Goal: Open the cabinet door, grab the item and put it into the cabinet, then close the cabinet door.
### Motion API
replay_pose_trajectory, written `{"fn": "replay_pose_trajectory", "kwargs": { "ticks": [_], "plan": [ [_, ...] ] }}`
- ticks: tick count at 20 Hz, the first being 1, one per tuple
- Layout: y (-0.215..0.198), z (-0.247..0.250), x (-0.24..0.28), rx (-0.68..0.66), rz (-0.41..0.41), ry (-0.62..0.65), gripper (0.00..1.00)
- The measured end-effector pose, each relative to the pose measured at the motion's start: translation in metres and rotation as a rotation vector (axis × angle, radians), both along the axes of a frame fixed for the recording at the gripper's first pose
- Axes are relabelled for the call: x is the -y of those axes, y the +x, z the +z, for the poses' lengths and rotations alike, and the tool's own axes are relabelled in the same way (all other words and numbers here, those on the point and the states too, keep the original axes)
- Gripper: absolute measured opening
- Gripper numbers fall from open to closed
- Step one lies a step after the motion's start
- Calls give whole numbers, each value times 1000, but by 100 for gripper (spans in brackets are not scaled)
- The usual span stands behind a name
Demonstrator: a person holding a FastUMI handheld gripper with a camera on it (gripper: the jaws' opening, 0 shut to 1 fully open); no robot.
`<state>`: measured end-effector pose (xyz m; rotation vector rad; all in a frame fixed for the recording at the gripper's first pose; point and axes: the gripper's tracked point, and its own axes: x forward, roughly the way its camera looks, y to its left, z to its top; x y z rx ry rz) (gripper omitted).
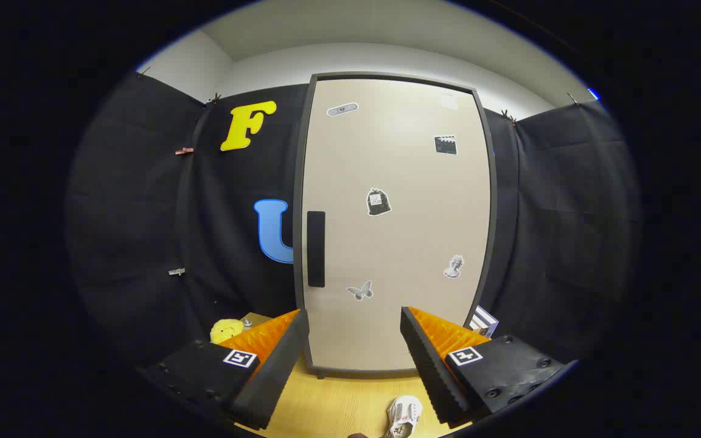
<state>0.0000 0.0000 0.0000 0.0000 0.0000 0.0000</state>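
**Door shut, tool lined up for the handle**

While the cabinet door (396, 225) is closed, the tool (355, 340) hangs in front of it with its fingers spread wide and nothing between them. The cabinet stands straight ahead on the wooden counter (338, 407), beyond the fingertips. Its dark vertical handle (316, 249) sits on the door's left edge, above and slightly ahead of the left finger (277, 365). A yellow soft toy (226, 330) lies on the counter beside the cabinet, just beyond the left finger; it is likely the item to store, though a small white crumpled thing (404, 417) near the right finger (432, 365) could be it as well.

The step in hand looks like opening the door. To do it well, the tool should rise and shift left until the handle lies between the fingers, close firmly on it, then pull along the door's arc, presumably hinged on the right, rather than straight back. Swinging it fully clear leaves room for the item.
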Motion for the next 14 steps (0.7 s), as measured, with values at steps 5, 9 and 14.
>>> {"fn": "replay_pose_trajectory", "kwargs": {
  "ticks": [5,9,14],
  "plan": [
    [3,-4,5,-9,-1,5,98],
    [4,-8,9,-16,-8,-3,98],
    [6,-10,9,-30,-8,12,98]
  ]
}}
